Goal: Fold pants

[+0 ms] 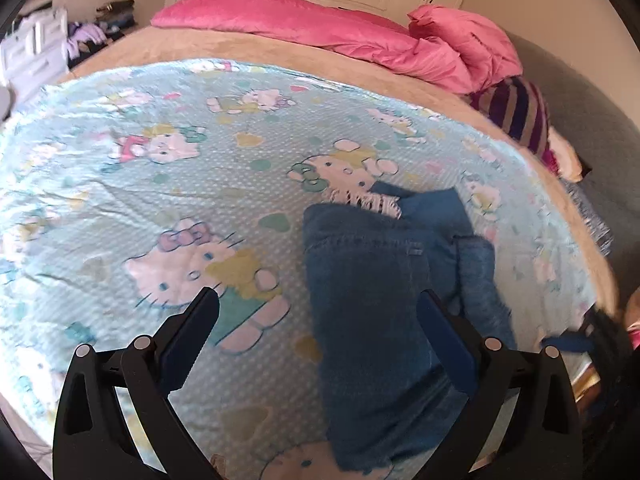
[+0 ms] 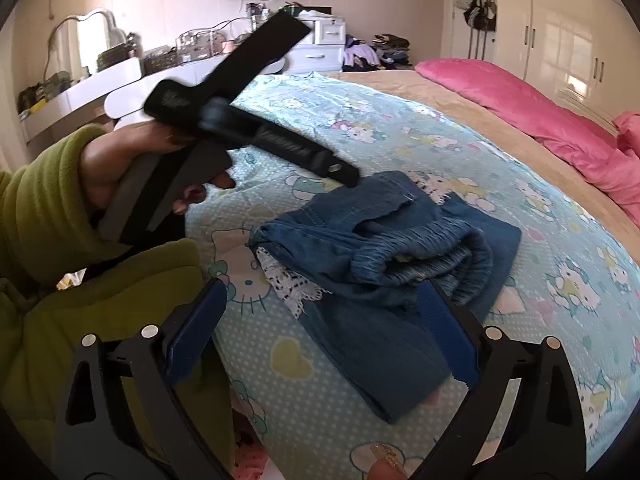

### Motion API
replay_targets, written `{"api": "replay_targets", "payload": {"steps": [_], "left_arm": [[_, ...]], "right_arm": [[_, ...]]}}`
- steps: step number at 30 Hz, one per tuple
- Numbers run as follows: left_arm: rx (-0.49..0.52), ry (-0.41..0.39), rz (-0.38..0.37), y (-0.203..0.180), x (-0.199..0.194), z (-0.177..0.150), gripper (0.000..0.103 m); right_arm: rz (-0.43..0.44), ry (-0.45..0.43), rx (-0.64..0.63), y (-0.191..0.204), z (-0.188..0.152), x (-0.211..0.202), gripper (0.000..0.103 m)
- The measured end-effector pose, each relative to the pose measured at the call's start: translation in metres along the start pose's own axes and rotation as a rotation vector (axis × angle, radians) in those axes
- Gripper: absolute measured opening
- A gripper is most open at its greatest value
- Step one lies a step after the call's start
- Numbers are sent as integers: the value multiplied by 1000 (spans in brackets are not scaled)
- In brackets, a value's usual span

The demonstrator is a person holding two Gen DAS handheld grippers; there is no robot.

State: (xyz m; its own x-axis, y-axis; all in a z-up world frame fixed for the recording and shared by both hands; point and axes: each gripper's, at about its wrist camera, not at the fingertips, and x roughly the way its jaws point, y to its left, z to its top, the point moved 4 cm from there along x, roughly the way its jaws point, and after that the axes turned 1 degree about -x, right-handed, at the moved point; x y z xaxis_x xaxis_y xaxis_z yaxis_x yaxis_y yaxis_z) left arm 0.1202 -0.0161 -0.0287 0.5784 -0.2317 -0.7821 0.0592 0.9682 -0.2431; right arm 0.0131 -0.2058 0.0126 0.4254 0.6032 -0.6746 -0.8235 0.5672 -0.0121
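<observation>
Blue denim pants with white lace trim lie partly folded on the Hello Kitty bedspread. My left gripper is open and empty, hovering above the pants' left edge. In the right wrist view the pants lie bunched, elastic waistband on top. My right gripper is open and empty, just above the pants' near part. The left gripper's body, held by a hand in a green sleeve, is raised above the bed to the left of the pants; its jaws are hidden there.
Pink duvet and pillow lie at the bed's head. A striped cloth lies at the right bed edge. A white dresser with clutter and a mirror stands beyond the bed. White wardrobes line the wall.
</observation>
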Motion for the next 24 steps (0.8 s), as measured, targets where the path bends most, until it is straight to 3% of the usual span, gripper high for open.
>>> {"api": "replay_targets", "payload": {"steps": [4, 8, 10, 13, 15, 16, 20, 24], "left_arm": [[-60, 39, -63, 7, 21, 9, 98], [-39, 38, -88, 2, 31, 12, 97], [-18, 46, -86, -2, 36, 11, 96], [0, 71, -96, -5, 47, 9, 69], [1, 80, -89, -6, 52, 7, 69], [7, 80, -87, -7, 53, 6, 69], [16, 73, -87, -7, 54, 5, 70], [11, 68, -95, -7, 57, 3, 72]], "right_arm": [[13, 15, -73, 9, 7, 10, 75], [25, 47, -165, 17, 14, 27, 61], [6, 77, -227, 21, 17, 40, 59], [-20, 105, -329, 30, 19, 55, 51], [16, 135, -340, 32, 16, 65, 10], [40, 145, -327, 31, 15, 66, 7], [107, 143, -317, 35, 6, 47, 3], [111, 164, -252, 29, -15, 54, 4]]}}
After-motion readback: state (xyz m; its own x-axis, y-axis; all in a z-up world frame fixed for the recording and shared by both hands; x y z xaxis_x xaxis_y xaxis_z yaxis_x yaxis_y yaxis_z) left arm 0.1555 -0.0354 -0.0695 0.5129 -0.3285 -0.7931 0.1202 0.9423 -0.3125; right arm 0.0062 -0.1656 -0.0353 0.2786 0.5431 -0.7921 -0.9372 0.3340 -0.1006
